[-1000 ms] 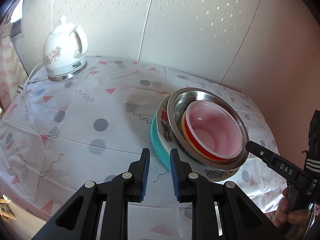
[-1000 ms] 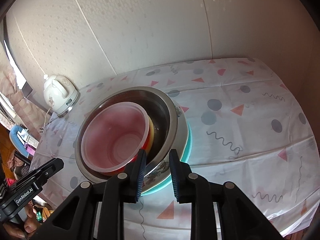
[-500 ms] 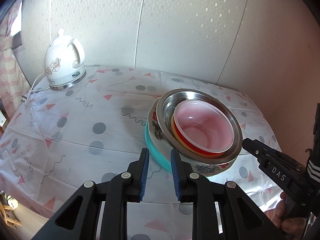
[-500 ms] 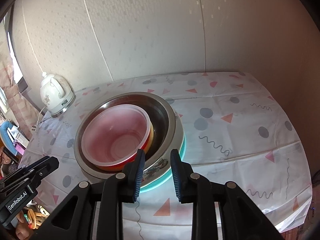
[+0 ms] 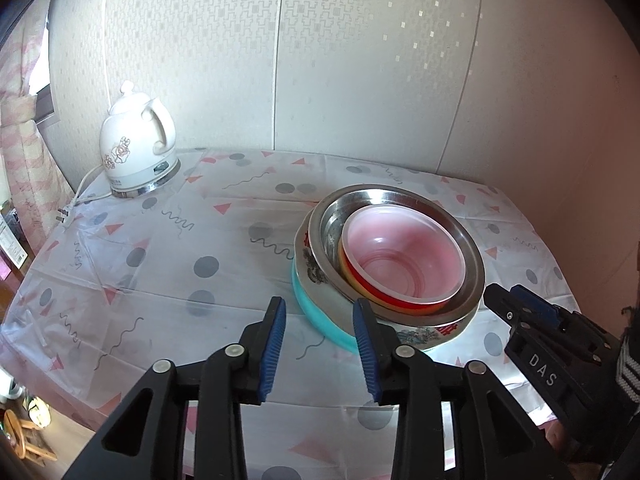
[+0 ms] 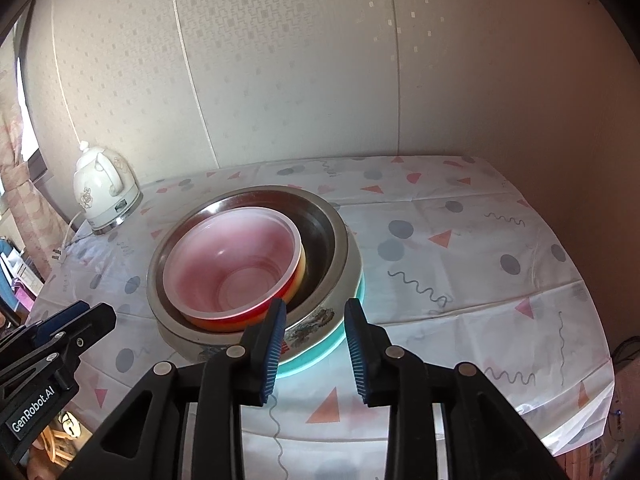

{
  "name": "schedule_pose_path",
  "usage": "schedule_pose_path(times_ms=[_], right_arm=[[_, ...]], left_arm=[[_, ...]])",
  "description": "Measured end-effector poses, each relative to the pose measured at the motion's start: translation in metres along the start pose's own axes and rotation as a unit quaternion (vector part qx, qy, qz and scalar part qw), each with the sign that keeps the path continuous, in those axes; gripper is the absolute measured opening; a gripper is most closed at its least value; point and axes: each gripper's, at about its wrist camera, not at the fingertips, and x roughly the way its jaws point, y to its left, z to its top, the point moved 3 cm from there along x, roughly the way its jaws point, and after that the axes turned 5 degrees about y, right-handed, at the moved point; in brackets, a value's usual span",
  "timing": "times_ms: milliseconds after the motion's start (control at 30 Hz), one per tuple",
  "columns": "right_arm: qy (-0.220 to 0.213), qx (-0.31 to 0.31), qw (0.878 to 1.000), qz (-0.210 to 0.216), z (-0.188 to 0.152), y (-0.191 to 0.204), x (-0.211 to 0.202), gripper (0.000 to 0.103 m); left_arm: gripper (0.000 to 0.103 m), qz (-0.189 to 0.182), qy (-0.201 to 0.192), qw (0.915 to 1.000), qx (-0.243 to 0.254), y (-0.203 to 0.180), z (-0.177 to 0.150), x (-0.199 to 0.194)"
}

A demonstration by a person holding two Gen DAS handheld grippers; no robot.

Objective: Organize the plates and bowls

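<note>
One nested stack stands on the table: a teal plate (image 5: 320, 322) at the bottom, a white patterned bowl (image 5: 420, 334), a steel bowl (image 5: 472, 264), and a red and yellow bowl (image 5: 380, 294) with a translucent pink bowl (image 5: 404, 252) inside. The stack shows in the right wrist view too: teal plate (image 6: 316, 356), steel bowl (image 6: 328, 232), pink bowl (image 6: 236, 264). My left gripper (image 5: 320, 340) is open and empty, just in front of the stack. My right gripper (image 6: 314, 342) is open and empty, at the stack's near edge.
A white floral electric kettle (image 5: 136, 148) with its cord stands at the table's back left, also in the right wrist view (image 6: 104, 194). The patterned tablecloth (image 5: 160, 248) covers the table. Walls close the back and right sides.
Both grippers have opened wider and pulled back slightly from the stack. The stack has not moved.
</note>
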Motion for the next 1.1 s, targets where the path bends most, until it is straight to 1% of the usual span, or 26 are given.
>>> schedule_pose_path(times_ms=[67,100,233,333,667,1100], right_arm=[[-0.003,0.002,1.0,-0.008,-0.001,0.0,-0.001,0.031],[-0.004,0.002,1.0,-0.011,-0.001,0.001,-0.002,0.031],[-0.011,-0.002,1.0,-0.019,-0.001,0.002,-0.004,0.031],[-0.01,-0.003,1.0,-0.018,0.0,0.002,-0.003,0.031],[-0.011,-0.007,1.0,-0.016,0.0,0.005,-0.003,0.031],[-0.013,-0.012,1.0,-0.014,0.0,0.007,-0.003,0.032]], left_arm=[[0.044,0.002,-0.004,1.0,0.007,-0.003,-0.001,-0.001],[0.045,0.004,-0.005,0.9999,0.008,-0.004,-0.001,-0.001],[0.046,0.007,-0.012,0.9999,0.006,-0.003,-0.001,-0.003],[0.051,0.01,-0.013,0.9998,0.007,-0.004,-0.001,-0.003],[0.056,0.014,-0.02,0.9996,0.011,-0.005,-0.002,-0.006],[0.058,0.017,-0.034,0.9991,0.016,-0.005,0.001,-0.011]])
